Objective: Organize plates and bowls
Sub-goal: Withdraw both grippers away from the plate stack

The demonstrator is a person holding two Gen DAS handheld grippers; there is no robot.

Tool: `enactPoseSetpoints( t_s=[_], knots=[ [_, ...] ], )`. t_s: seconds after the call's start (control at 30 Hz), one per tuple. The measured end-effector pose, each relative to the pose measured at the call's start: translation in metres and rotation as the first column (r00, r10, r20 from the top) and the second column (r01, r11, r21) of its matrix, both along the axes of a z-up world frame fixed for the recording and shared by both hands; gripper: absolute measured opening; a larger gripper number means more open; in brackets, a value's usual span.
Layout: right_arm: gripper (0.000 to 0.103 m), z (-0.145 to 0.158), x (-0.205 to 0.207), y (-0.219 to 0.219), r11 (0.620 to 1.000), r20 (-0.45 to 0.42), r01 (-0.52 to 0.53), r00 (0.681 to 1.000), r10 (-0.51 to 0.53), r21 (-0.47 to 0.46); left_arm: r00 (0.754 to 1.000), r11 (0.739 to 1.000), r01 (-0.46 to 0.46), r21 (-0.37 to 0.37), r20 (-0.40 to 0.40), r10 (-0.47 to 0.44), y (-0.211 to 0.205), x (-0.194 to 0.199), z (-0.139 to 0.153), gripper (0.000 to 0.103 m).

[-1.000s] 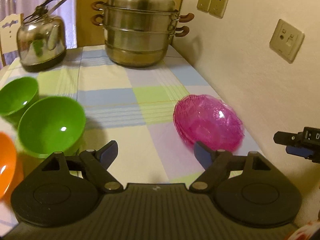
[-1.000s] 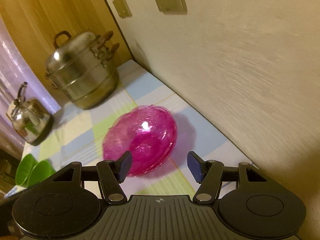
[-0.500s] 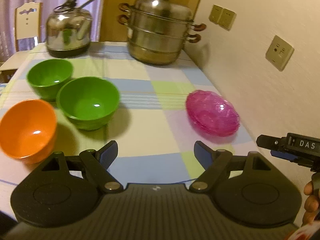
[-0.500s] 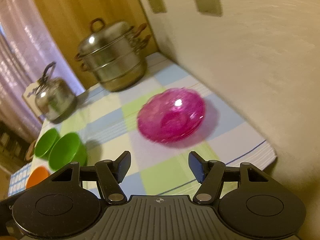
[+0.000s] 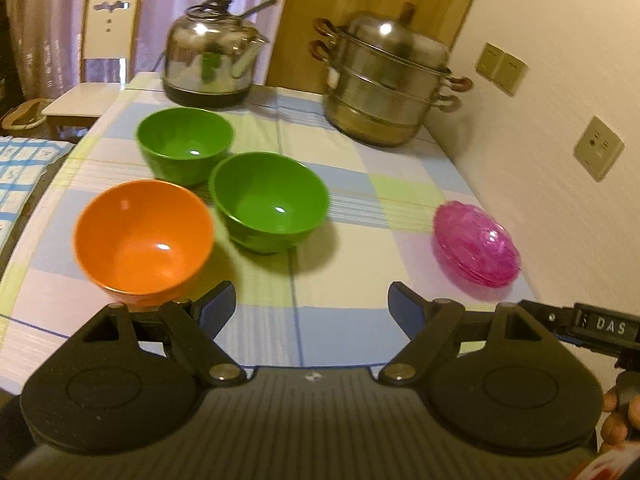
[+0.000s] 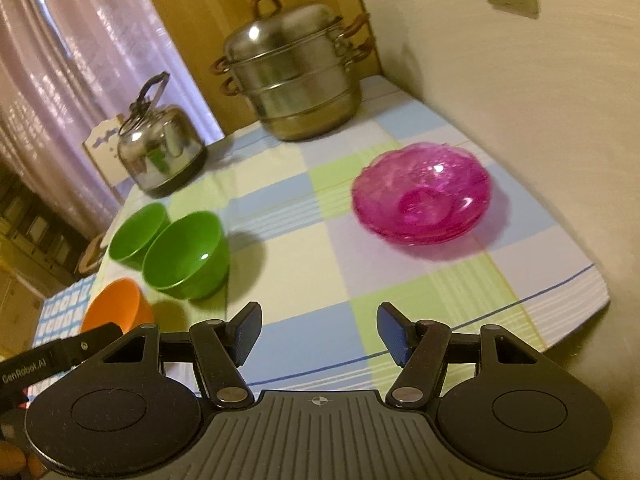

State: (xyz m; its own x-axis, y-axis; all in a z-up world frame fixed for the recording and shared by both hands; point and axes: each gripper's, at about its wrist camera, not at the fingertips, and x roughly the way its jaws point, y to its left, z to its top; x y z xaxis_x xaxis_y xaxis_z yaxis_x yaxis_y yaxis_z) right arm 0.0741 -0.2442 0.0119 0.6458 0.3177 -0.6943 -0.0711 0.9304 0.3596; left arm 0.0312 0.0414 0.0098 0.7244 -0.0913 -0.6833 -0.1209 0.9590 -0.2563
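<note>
A stack of pink glass plates sits at the right of the checked tablecloth, near the wall. An orange bowl and two green bowls, one nearer and one farther, stand apart at the left. My left gripper is open and empty above the table's front edge, right of the orange bowl. My right gripper is open and empty over the front edge, short of the pink plates.
A steel kettle and a stacked steel steamer pot stand at the back of the table. The wall runs along the right side. A chair stands beyond the far left corner.
Both grippers have pulled back and up from the pink plates, both empty. The left view has swung left, so the orange and green bowls now show in full.
</note>
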Motion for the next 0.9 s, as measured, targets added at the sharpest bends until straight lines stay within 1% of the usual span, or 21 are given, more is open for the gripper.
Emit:
enactPoseSetpoints(
  t_s=[0.33, 0.53, 0.9],
  knots=[
    [0.064, -0.004, 0.002, 0.026, 0.999, -0.008, -0.048, 0.999, 0.048, 0.003, 0.997, 0.997, -0.082, 0.007, 0.002, 0.082, 0.043, -0.008, 0.005, 0.081],
    [0.064, -0.005, 0.005, 0.047, 0.997, -0.006, -0.081, 0.997, 0.081, 0.007, 0.994, 0.994, -0.105, 0.017, 0.017, 0.105, 0.064, -0.012, 0.009, 0.081],
    [0.064, -0.006, 0.014, 0.087, 0.987, 0.001, -0.158, 0.987, 0.158, 0.010, 0.990, 0.990, -0.138, 0.013, -0.006, 0.138, 0.100, -0.015, 0.005, 0.081]
  ],
)
